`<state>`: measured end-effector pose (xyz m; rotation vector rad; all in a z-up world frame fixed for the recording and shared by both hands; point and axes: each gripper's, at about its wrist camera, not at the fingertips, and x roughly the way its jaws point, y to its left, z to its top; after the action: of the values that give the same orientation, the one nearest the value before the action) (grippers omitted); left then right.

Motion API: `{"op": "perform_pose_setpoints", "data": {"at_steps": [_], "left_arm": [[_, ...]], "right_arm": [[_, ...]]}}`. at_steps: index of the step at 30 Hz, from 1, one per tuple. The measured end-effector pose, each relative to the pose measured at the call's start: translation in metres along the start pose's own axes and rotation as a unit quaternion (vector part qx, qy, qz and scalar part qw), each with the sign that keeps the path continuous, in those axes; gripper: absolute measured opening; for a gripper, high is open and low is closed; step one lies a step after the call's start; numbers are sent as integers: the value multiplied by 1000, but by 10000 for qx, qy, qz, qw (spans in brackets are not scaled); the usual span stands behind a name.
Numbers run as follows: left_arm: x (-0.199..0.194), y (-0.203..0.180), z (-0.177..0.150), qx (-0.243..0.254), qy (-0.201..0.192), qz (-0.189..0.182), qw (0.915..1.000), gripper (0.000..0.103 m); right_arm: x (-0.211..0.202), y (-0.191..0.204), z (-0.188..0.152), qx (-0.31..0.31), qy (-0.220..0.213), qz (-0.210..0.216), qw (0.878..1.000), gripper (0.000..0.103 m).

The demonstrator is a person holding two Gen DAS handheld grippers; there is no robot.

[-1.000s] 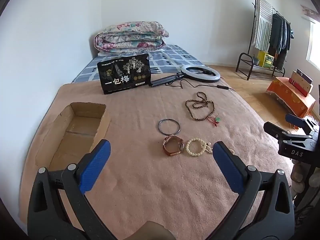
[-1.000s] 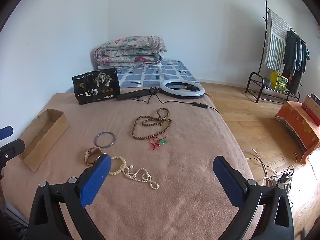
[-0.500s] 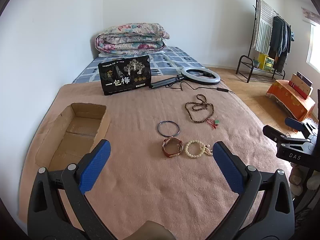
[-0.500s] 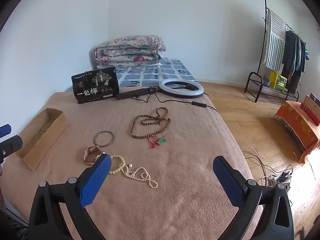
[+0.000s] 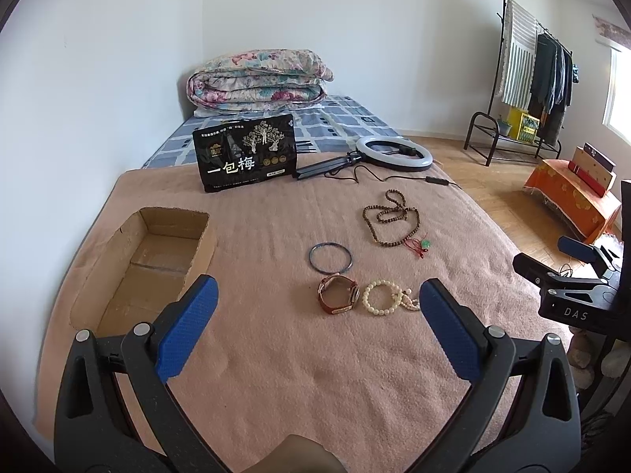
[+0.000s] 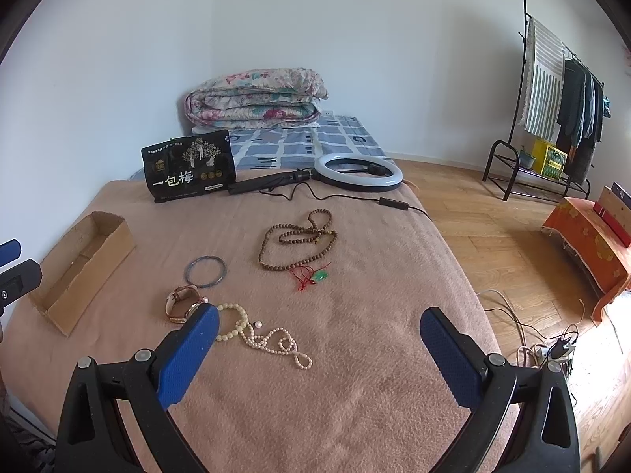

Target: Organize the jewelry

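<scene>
Jewelry lies on a pink blanket (image 5: pixel 276 354): a brown-strap watch (image 5: pixel 338 300), a white bead bracelet (image 5: pixel 379 302), a blue bangle (image 5: pixel 330 256) and a brown bead necklace (image 5: pixel 391 218) with a green charm. A pearl necklace (image 6: pixel 276 342) lies beside the bracelet. An open cardboard box (image 5: pixel 150 260) sits at the left. My left gripper (image 5: pixel 315 327) is open and empty, above the blanket just short of the watch. My right gripper (image 6: pixel 317 343) is open and empty, near the pearl necklace; it also shows in the left wrist view (image 5: pixel 568 272).
A black snack bag (image 5: pixel 246 157), a ring light (image 5: pixel 394 152) with its cable and a folded quilt (image 5: pixel 258 79) lie at the far end. A clothes rack (image 6: pixel 552 98) and an orange-covered stand (image 6: pixel 591 244) stand on the wooden floor right of the bed.
Both grippers drifted slightly; the jewelry sits a little higher and nearer in the views. Nothing was picked up.
</scene>
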<state>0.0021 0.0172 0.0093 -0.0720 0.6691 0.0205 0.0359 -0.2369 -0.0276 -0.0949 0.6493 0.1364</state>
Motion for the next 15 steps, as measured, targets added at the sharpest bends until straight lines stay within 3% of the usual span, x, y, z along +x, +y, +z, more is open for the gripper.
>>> {"op": "perform_pose_setpoints", "data": {"at_steps": [15], "left_arm": [[-2,-2,-1,20,-22,-2,10000,103]], "right_arm": [[2,-1,-1,-23,68,21,10000,103]]}}
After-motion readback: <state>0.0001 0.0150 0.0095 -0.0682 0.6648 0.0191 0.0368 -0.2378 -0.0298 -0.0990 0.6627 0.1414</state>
